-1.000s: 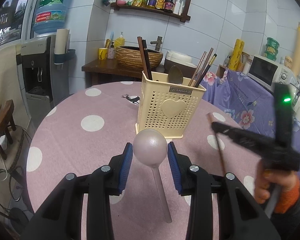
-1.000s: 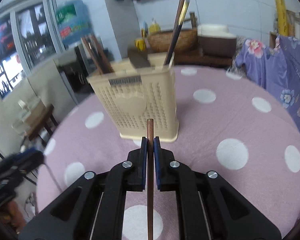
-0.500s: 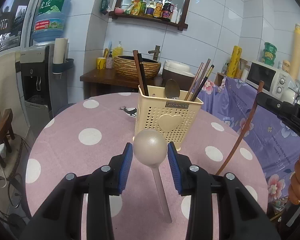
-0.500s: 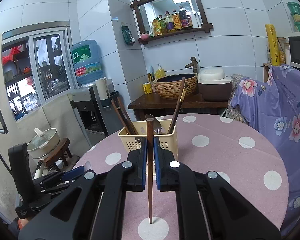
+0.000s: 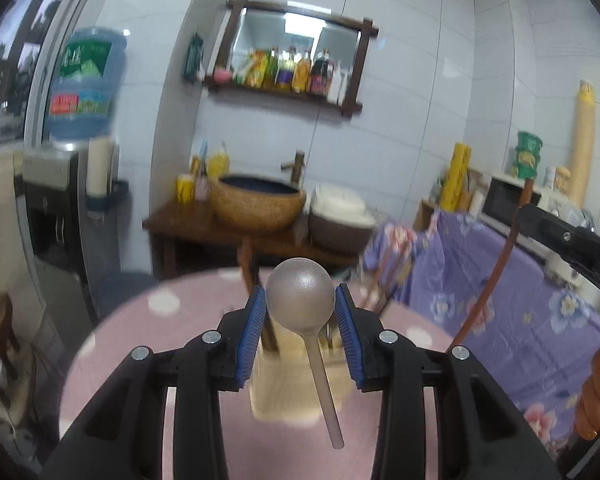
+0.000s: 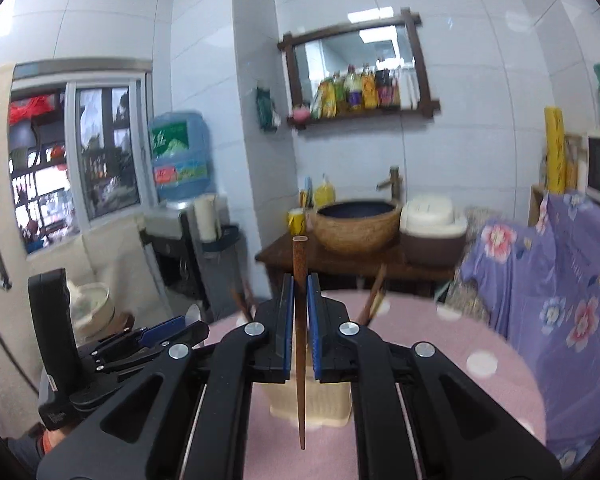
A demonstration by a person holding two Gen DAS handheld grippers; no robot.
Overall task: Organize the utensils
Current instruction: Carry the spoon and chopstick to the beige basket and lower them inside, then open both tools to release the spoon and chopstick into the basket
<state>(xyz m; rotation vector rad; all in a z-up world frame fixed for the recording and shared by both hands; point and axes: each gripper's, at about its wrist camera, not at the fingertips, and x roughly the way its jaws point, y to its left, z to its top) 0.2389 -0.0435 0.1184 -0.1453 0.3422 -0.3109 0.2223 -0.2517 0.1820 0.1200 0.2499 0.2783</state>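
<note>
Two black hand-held grippers with blue finger pads are raised above a round table (image 5: 112,344) covered in a pink cloth with white dots; the left gripper (image 5: 300,312) is closed to the width of a silver spoon (image 5: 301,300), clamping its round bowl between the pads, with the handle slanting down and toward the camera; the right gripper (image 6: 299,312) is closed almost fully, pinching a brown wooden chopstick (image 6: 300,280) that stands nearly upright, its blunt end above the pads and its thin tip pointing down; a cream perforated utensil holder (image 6: 320,408) sits on the table below and just beyond both grippers, partly hidden by them, with the tops of other chopsticks (image 6: 374,294) leaning out of it; in the left wrist view the holder (image 5: 284,392) is blurred; behind stand a wooden side table (image 6: 340,264) with a woven basin (image 6: 358,224), and a purple floral cloth (image 6: 560,300) at the right.
</note>
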